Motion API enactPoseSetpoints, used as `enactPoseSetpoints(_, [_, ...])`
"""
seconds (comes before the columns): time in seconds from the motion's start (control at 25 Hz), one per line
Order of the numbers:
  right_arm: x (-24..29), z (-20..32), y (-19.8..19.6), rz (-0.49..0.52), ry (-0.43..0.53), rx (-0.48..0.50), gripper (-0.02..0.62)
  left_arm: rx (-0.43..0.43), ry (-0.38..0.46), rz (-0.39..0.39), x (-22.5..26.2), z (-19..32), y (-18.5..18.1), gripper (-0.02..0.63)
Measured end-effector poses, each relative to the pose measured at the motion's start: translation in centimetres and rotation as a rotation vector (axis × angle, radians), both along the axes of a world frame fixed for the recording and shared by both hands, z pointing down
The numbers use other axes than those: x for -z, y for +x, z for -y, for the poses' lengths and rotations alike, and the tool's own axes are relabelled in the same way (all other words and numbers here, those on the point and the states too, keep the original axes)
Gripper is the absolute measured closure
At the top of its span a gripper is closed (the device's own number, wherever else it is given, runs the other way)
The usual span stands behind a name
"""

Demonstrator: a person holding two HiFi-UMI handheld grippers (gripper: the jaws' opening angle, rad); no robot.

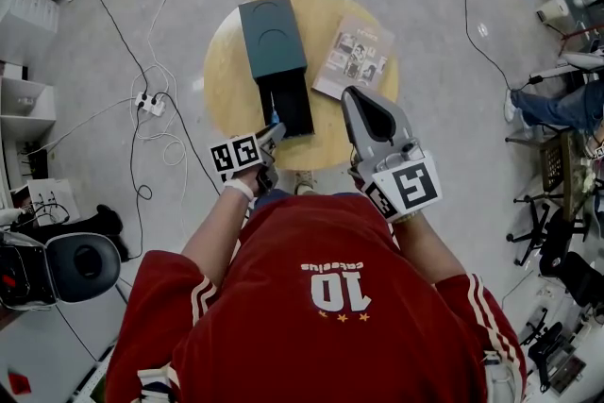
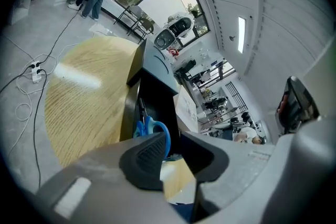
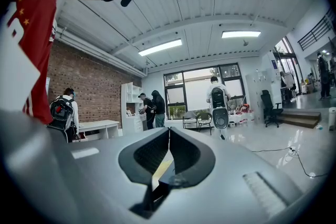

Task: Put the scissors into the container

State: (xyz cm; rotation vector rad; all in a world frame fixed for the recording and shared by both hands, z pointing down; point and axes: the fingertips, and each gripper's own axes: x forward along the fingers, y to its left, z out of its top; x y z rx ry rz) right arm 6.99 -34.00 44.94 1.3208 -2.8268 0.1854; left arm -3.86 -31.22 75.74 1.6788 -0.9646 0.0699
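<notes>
At the near edge of the desk: the left tongs [image 1: 272,133] [image 2: 173,152] hang over the rim of the round wooden desk [image 1: 223,80] and are tilted down towards the container.
Left tongs, state: released. The two jaws stand apart and nothing is between the pads; only the desk edge shows through the gap.
Right tongs, place: the right tongs [image 1: 359,101] [image 3: 169,139] are held beside the left ones. In the head view they show over the near right part of the desk, apart from the container.
Right tongs, state: clenched. The pads meet at their tips and hold nothing.
Person: a red shirt [image 1: 311,297] fills the bottom of the head view, with one arm going to each tool.
Scissors: the scissors [image 1: 274,118] [image 2: 153,129] have blue handles. They lie inside the container at its near end, just beyond the left tongs, and the blades point away from the person.
Container: the container [image 1: 294,97] [image 2: 129,113] is a long dark box in the middle of the desk. Its near half is open and black inside, and a grey-green lid [image 1: 272,35] covers its far half.
Booklet: a booklet [image 1: 356,52] lies flat on the desk just right of the container, slightly turned.
Floor: the grey floor [image 1: 444,109] surrounds the desk, with a white power strip [image 1: 149,103] to the left.
</notes>
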Motion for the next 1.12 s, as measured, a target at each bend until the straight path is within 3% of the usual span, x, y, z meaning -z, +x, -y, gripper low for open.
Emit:
enactPoseSetpoints(0.16, [0.2, -0.1, 0.0, -0.001, 0.005, -0.006, 0.597, -0.040, 0.000, 0.049, -0.1, -0.1, 0.4, 0.488])
enactPoseSetpoints(0.32, [0.5, -0.3, -0.2, 0.000, 0.010, -0.010, 0.597, -0.071, 0.013, 0.152, -0.5, -0.5, -0.1, 0.437])
enactPoseSetpoints(0.8, [1.1, -0.8, -0.6, 0.004, 0.010, -0.016, 0.597, -0.064, 0.073, 0.261, 1.0, -0.5, -3.4, 0.434])
enactPoseSetpoints(0.96, [1.9, -1.3, -1.1, 0.006, 0.021, -0.010, 0.597, -0.066, 0.127, 0.298, 2.4, -0.7, -4.8, 0.434])
enactPoseSetpoints(1.12, [2.4, -1.6, -1.3, 0.007, 0.033, -0.011, 0.597, -0.072, 0.269, 0.330, 6.7, 0.0, -5.2, 0.446])
